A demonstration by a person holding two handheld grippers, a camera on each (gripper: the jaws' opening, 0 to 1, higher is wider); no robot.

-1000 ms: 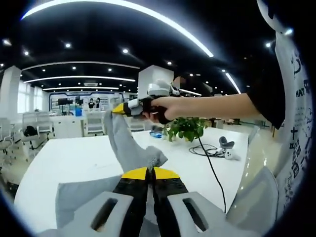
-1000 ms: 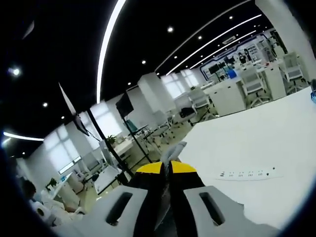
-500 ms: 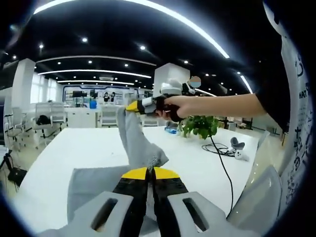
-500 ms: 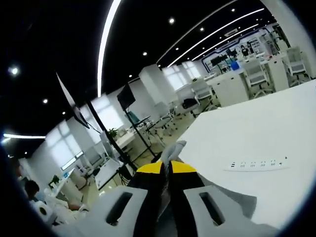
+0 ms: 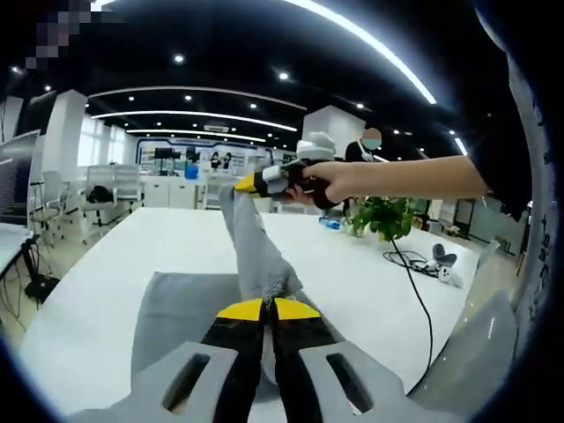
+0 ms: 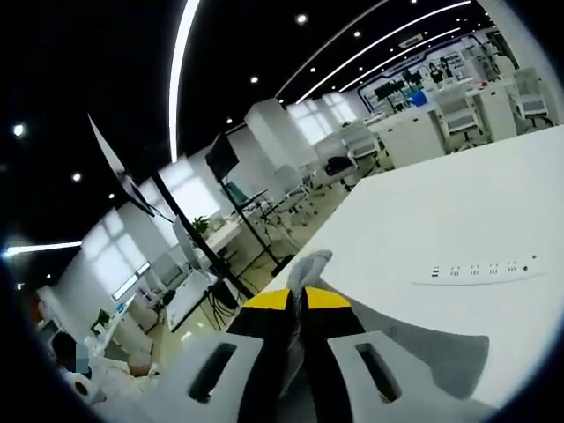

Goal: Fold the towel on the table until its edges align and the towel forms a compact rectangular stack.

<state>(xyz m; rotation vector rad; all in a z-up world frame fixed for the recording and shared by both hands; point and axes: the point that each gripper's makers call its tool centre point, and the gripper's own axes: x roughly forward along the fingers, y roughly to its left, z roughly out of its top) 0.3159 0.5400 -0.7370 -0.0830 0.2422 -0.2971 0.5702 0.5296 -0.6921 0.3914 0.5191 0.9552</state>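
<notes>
Currently my left tool (image 5: 263,308) is clamped on the grey towel (image 5: 189,308); my right tool (image 5: 240,185), ahead and higher, pinches another corner, lifting it off the white surface (image 5: 106,264).

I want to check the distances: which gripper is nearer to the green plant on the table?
The right gripper. It holds a towel corner up, just beside the plant in the left gripper view. The left gripper grips the towel on the near side, farther from it.

In the left gripper view, the left tongs (image 5: 263,308) rise from 6 o'clock, jaws pinched together. The right tongs (image 5: 244,184) reach in from 3 o'clock, clamped, held by a hand (image 5: 324,181) on an outstretched arm.
</notes>
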